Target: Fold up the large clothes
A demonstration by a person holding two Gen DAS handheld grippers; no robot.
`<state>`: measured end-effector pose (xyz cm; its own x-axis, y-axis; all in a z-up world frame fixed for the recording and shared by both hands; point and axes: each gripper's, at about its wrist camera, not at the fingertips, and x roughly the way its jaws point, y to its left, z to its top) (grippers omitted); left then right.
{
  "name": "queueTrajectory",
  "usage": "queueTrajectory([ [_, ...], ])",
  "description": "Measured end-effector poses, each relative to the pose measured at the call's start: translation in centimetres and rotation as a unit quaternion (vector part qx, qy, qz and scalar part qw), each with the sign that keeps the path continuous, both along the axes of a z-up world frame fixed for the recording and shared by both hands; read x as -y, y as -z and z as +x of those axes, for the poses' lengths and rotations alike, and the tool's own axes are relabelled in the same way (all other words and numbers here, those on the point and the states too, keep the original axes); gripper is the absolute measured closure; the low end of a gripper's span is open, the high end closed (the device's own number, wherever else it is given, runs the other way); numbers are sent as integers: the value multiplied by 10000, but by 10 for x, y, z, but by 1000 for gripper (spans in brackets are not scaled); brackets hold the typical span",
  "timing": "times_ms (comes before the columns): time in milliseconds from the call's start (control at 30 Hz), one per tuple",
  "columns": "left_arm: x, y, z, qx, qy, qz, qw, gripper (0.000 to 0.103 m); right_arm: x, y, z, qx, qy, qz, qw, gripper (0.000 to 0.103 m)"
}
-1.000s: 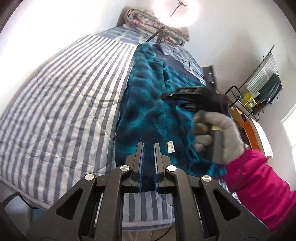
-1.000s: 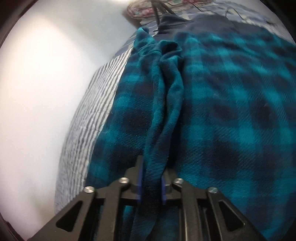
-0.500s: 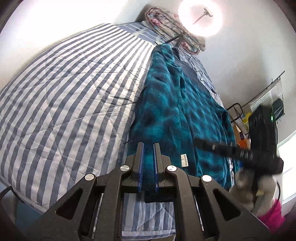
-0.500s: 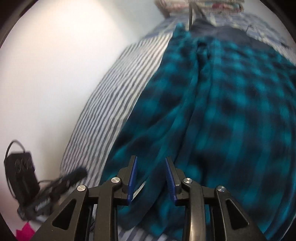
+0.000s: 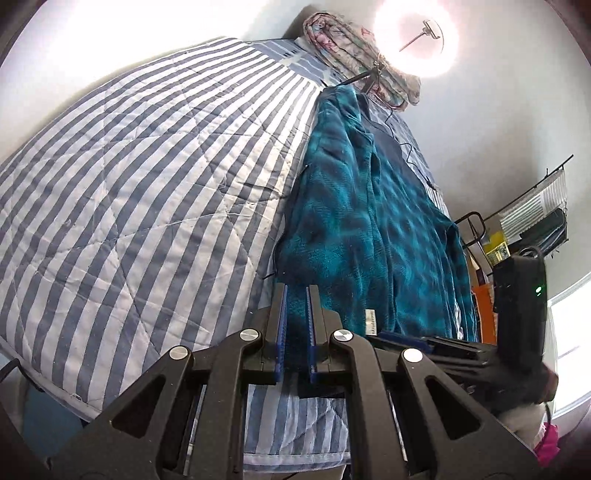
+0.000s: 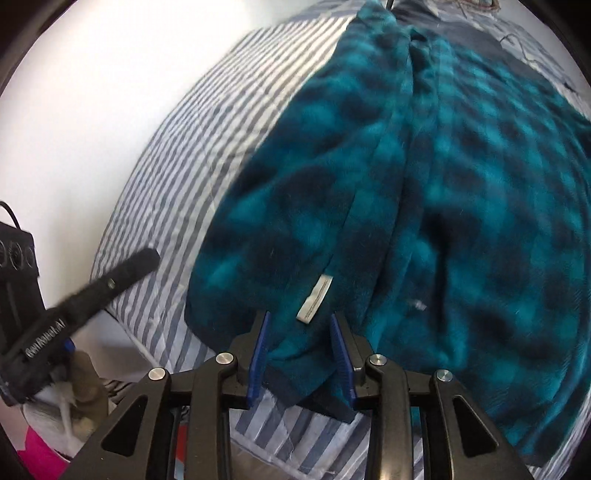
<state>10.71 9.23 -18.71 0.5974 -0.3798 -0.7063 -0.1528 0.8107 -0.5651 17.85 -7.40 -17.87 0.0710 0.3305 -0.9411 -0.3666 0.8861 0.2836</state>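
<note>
The left gripper [image 5: 294, 325] has its jaws clamped on the near hem of the teal robe [image 5: 362, 229]. The right gripper [image 6: 301, 354] has jaws apart and closing, straddling the hem corner by the white label [image 6: 315, 298], pads not yet pressing. Ahead of both, the robe lies lengthwise on the bed [image 5: 140, 177], seemingly folded once; cross folds remain. Only the left view shows the ring light [image 5: 415, 35]; only the right shows the label closely.

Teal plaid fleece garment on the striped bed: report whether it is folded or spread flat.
Partly folded. The teal plaid fleece garment has its near left side doubled over lengthwise, the white label showing along the fold, atop the blue-and-white striped quilt.
</note>
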Motion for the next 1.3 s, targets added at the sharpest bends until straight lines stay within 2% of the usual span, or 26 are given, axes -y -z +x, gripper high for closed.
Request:
queueTrajectory([
  [67, 2, 1, 0, -14, 36, 65, 10000, 97, -2, 4, -4, 95, -107, -117, 9998, 96],
  [133, 4, 0, 0, -12, 47, 97, 9999, 97, 3, 4, -5, 76, 25, 14, 10000, 99],
  [200, 5, -2, 0, 13, 53, 118, 9999, 97, 11, -2, -8, 110, 220, 208, 9995, 100],
  [367, 9, -3, 0, 59, 93, 205, 9997, 97, 44, -46, -31, 553, 494, 876, 9934, 103],
  [433, 16, 1, 2, 3, 145, 258, 9996, 97, 57, -40, -35, 527, 602, 881, 9929, 103],
  [500, 21, 3, 4, -42, 191, 252, 9995, 97, 62, -20, -35, 346, 719, 730, 9941, 103],
  [600, 33, 1, 6, 0, 351, 352, 9988, 97, 72, 8, -31, 8, 976, 765, 9923, 103],
  [667, 40, -2, 8, 89, 435, 430, 9981, 97, 81, -2, -29, -11, 1087, 1087, 9881, 103],
  [733, 48, -1, 13, 140, 539, 381, 9977, 97, 77, -19, -28, 342, 841, 930, 9915, 103],
  [767, 53, 1, 16, 123, 605, 389, 9973, 97, 74, -20, -26, 397, 641, 729, 9945, 102],
  [833, 62, 5, 21, 107, 727, 395, 9965, 97, 73, -15, -19, 186, 422, 601, 9971, 96],
  [900, 69, 9, 22, 101, 821, 322, 9961, 97, 82, -21, -8, 342, 566, 667, 9956, 81],
  [1033, 87, 11, 21, 120, 1065, 248, 9939, 97, 95, -32, 33, 638, 715, 821, 9920, 73],
  [1067, 89, 11, 19, 123, 1093, 189, 9938, 95, 97, -34, 46, 784, 748, 779, 9911, 70],
  [1133, 96, 7, 16, 151, 1177, 121, 9929, 72, 93, -34, 67, 879, 809, 818, 9895, 67],
  [1167, 99, 5, 14, 184, 1194, 111, 9926, 54, 95, -32, 80, 890, 864, 881, 9884, 67],
  [1233, 108, 1, 12, 278, 1266, 175, 9914, 52, 90, -26, 98, 874, 910, 983, 9871, 67],
  [1300, 121, -2, 12, 288, 1346, 613, 9886, 54, 81, -20, 121, 896, 912, 984, 9869, 67],
])
